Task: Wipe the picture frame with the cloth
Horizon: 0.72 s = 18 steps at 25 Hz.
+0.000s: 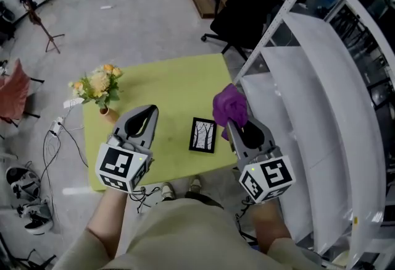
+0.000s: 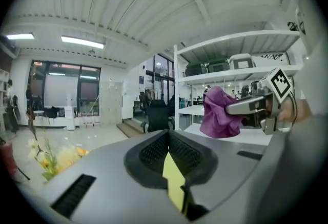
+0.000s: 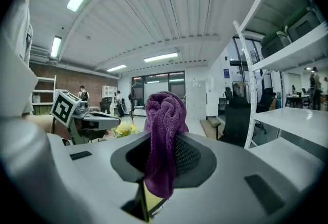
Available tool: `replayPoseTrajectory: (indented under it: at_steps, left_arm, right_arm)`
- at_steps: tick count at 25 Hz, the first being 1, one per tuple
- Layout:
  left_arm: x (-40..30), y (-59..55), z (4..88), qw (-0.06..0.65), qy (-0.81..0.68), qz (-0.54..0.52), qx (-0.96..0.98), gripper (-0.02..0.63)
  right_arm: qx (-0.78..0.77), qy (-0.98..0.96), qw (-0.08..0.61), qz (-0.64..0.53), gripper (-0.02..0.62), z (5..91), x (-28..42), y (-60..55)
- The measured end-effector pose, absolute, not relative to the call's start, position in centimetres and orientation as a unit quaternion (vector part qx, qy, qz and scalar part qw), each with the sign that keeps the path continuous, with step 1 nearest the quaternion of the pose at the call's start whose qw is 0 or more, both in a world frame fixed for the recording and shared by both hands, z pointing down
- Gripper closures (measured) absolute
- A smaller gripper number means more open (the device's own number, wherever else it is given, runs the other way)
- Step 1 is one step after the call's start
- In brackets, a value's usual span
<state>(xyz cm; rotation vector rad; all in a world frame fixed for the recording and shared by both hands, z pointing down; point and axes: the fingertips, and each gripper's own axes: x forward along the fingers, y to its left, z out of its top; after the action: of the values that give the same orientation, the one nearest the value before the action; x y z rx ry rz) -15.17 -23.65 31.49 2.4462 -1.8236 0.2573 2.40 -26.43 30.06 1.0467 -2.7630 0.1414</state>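
A small black picture frame (image 1: 203,135) with a tree drawing lies flat near the front edge of the yellow-green table (image 1: 166,86). My right gripper (image 1: 233,122) hovers just right of the frame, raised above it and shut on a bunched purple cloth (image 1: 229,105). That cloth (image 3: 163,130) hangs down between the jaws in the right gripper view. My left gripper (image 1: 150,110) is held above the table left of the frame, shut with nothing in it. From the left gripper view (image 2: 168,138), the cloth (image 2: 220,113) and right gripper (image 2: 248,106) show at the right.
A vase of yellow and orange flowers (image 1: 99,85) stands at the table's left edge. White curved shelving (image 1: 308,108) runs close along the right side. A black office chair (image 1: 237,15) stands beyond the table. Cables (image 1: 55,139) and shoes (image 1: 24,198) lie on the floor at left.
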Motion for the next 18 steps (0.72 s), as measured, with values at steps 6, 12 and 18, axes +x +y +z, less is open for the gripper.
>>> replayPoseTrajectory:
  at_steps: [6,12,18]
  left_arm:
    - [-15.7,-21.6,25.1,-0.009,-0.609,0.044,0.792,0.598]
    - [-16.0,-19.2,22.9,-0.045,-0.624,0.049,0.779,0.598]
    - [-16.0,-17.8,24.3,-0.045,-0.634,0.064,0.769,0.598]
  right_arm:
    - [0.354,-0.934,0.045,0.006,0.511,25.0,2.8,-24.9]
    - [0.347,-0.938,0.015,-0.014,0.511,22.3,3.3,-23.4]
    - [0.323,-0.946,0.036,-0.018,0.511,23.3,2.4,-22.2]
